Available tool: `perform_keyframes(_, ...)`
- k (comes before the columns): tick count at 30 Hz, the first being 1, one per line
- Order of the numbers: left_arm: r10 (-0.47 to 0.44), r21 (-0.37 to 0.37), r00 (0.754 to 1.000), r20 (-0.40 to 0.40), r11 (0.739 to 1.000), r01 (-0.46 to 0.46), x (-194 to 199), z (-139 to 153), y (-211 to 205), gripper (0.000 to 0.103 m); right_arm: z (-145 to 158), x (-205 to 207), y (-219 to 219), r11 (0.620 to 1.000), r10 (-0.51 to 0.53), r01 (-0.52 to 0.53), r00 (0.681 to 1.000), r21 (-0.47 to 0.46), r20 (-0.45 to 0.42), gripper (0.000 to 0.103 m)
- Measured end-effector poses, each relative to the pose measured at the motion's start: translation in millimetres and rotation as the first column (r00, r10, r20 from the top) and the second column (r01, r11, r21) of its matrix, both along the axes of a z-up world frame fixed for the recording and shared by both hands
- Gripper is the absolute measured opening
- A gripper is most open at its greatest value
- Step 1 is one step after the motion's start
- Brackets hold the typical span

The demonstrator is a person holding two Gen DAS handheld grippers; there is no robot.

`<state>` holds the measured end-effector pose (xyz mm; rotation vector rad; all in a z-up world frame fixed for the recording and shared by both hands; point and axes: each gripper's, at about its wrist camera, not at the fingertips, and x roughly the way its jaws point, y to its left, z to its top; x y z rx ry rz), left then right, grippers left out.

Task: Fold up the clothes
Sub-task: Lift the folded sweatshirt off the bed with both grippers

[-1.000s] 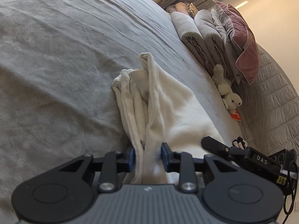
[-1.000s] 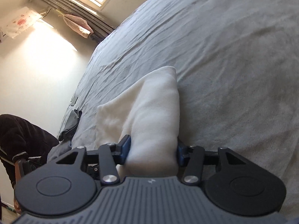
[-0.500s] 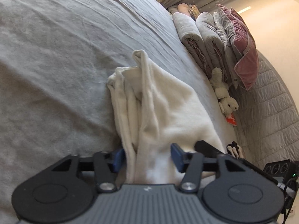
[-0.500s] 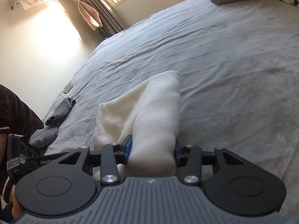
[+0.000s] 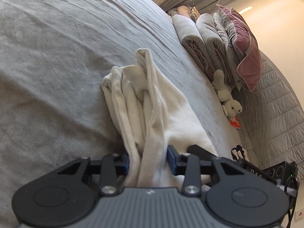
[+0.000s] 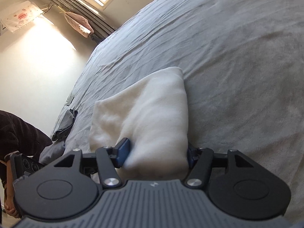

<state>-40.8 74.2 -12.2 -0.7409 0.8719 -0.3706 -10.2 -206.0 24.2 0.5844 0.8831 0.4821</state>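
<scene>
A white garment [image 5: 152, 102] lies bunched in long folds on the grey bed [image 5: 57, 60]. My left gripper [image 5: 147, 160] is shut on its near end, with cloth filling the gap between the blue pads. In the right wrist view the same white garment [image 6: 157, 110] shows as a thick folded roll resting on the bed [image 6: 237, 66]. My right gripper [image 6: 158, 154] is shut on the near end of that roll, its jaws set wide around the bulk. The right gripper's black body [image 5: 205, 152] shows just past the cloth in the left wrist view.
Rolled grey duvets [image 5: 199, 36], a pink pillow [image 5: 245, 49] and a white plush toy [image 5: 228, 98] line the quilted headboard [image 5: 275, 104]. Dark grey clothes [image 6: 63, 125] lie at the bed's left edge. A person's dark sleeve [image 6: 17, 133] is at the far left.
The left jaws widened half a second ago and have narrowed again on the cloth. The right jaws stand slightly wider around the roll. The garment stays on the bed.
</scene>
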Motion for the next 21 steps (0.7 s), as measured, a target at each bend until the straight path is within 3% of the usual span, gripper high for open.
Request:
perform_keyframes(6,0.024,-0.041,1.0,-0.002,0.999,-0.024,-2,-1,2,0.033,-2,-2,0,0.999,-0.026,0.026,1.0,0.03,0.002,0.058)
perform_keyframes(9,0.023,-0.034,1.0,0.001,0.999,-0.023,-2,-1,0,0.032,-6,-2,-1,0.998,-0.039,0.04,0.999,0.052,-0.005,0.064)
perform_keyframes(13,0.033,-0.07,0.999,0.003,0.997,-0.033,-3,0,3,0.032,-6,-4,0,0.998,-0.045,0.045,0.999,0.054,0.005,0.063)
perform_keyframes(18,0.046,-0.115,0.999,0.006,0.992,-0.045,-3,1,6,0.032,5,-10,4,0.998,-0.053,0.052,0.997,0.027,0.058,0.05)
perform_keyframes(21,0.049,-0.152,0.999,0.0,0.987,-0.048,-2,1,7,0.032,17,-13,6,0.999,-0.051,0.05,0.991,0.012,0.121,0.046)
